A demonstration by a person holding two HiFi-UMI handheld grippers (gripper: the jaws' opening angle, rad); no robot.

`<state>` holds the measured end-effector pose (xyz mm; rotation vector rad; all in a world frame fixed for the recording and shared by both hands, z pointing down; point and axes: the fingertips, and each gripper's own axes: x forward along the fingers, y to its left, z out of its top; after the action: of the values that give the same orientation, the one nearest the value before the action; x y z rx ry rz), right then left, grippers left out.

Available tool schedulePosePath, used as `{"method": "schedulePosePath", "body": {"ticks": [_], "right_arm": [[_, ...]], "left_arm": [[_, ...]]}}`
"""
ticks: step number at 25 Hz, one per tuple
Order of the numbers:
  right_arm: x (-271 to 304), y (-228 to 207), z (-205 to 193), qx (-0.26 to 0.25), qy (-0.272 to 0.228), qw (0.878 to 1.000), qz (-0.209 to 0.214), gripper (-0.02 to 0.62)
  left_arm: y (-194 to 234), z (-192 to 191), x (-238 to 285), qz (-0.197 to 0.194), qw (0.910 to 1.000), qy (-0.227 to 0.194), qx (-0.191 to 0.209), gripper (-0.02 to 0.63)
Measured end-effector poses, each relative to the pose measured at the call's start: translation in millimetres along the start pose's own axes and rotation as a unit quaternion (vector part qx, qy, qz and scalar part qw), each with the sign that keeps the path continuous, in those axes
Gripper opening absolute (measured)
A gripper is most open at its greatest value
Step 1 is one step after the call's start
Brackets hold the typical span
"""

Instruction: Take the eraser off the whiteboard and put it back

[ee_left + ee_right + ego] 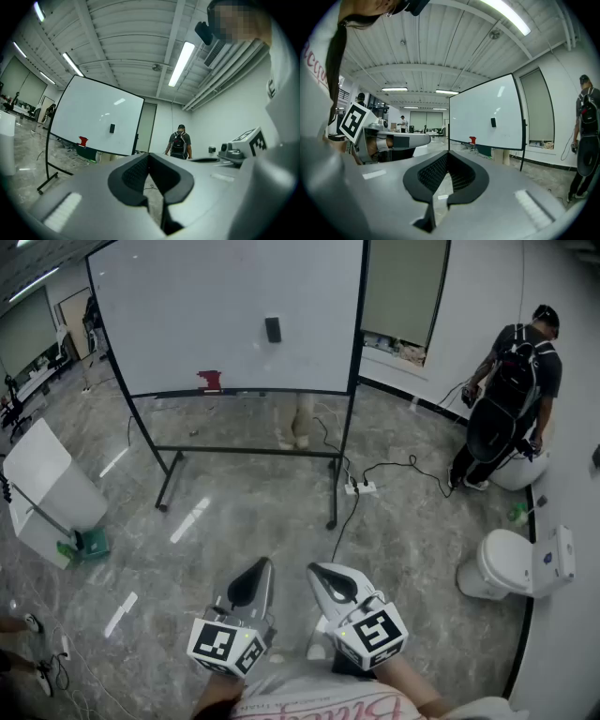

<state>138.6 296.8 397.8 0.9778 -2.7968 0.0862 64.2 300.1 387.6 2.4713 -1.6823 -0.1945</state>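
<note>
Eraser (273, 329) | sat stuck on the whiteboard (169, 306), well apart from both tools | looked a light, stiff block, probably magnet-held, best pinched across its narrow sides | left tool (264, 566) jaws were together, empty | right tool (315, 570) jaws were together, empty

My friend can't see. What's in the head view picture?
The left gripper and right gripper, both shut and empty, point toward a whiteboard with a black eraser stuck on it. A person stands at right.
</note>
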Motion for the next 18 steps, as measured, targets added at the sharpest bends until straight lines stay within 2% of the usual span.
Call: {"method": "schedulePosePath", "body": {"ticks": [8,14,18], "right_arm": [[11,-7,9,-0.016,-0.028,0.999,0.000,0.000],[9,-24,13,-0.022,-0.035,0.999,-0.006,0.000],[2,-35,14,-0.031,-0.054,0.998,0.008,0.002]], "left_arm": [[1,7,17,-0.003,0.9997,-0.011,0.019,-0.002],[1,16,32,0.015,0.9991,-0.030,0.024,-0.002],[-4,14,39,0.027,0.9987,-0.037,0.021,-0.002]]}}
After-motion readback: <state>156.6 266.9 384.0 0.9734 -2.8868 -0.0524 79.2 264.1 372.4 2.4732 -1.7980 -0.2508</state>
